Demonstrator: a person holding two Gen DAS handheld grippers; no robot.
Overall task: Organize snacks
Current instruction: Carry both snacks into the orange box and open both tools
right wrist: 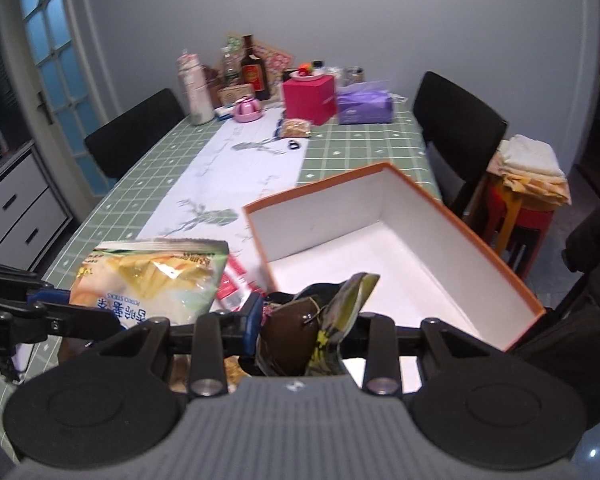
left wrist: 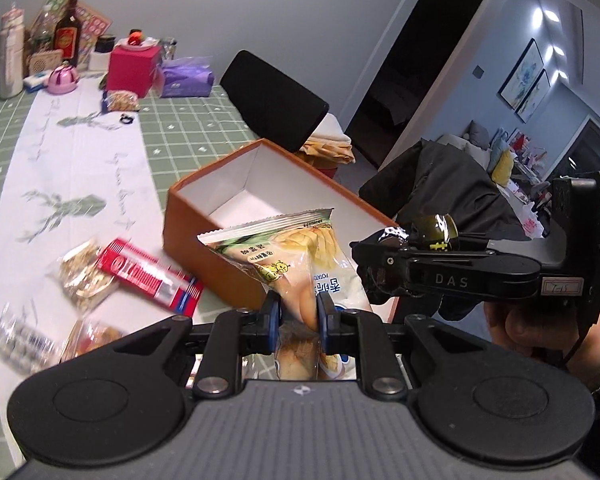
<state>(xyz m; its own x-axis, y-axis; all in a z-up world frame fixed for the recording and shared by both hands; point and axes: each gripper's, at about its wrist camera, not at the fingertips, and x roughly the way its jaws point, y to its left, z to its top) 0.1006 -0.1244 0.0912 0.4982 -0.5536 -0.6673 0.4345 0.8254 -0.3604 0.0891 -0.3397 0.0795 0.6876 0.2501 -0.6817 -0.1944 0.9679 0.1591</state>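
Note:
My left gripper (left wrist: 298,312) is shut on a pale potato-sticks bag (left wrist: 296,256) and holds it upright at the near edge of the open orange box (left wrist: 204,232), whose white inside holds nothing visible. My right gripper (right wrist: 296,326) is shut on a small dark olive-green snack packet (right wrist: 300,324), low over the near corner of the orange box (right wrist: 496,256). The right gripper also shows in the left wrist view (left wrist: 376,256), to the right of the bag. The bag shows at left in the right wrist view (right wrist: 152,280).
Loose snacks lie left of the box: a red packet (left wrist: 148,276), a clear bag of nuts (left wrist: 84,276), a silver blister pack (left wrist: 24,340). At the table's far end stand a red box (right wrist: 310,98), a purple tissue pack (right wrist: 364,106), bottles (right wrist: 254,68). Black chairs (right wrist: 456,128) flank the table.

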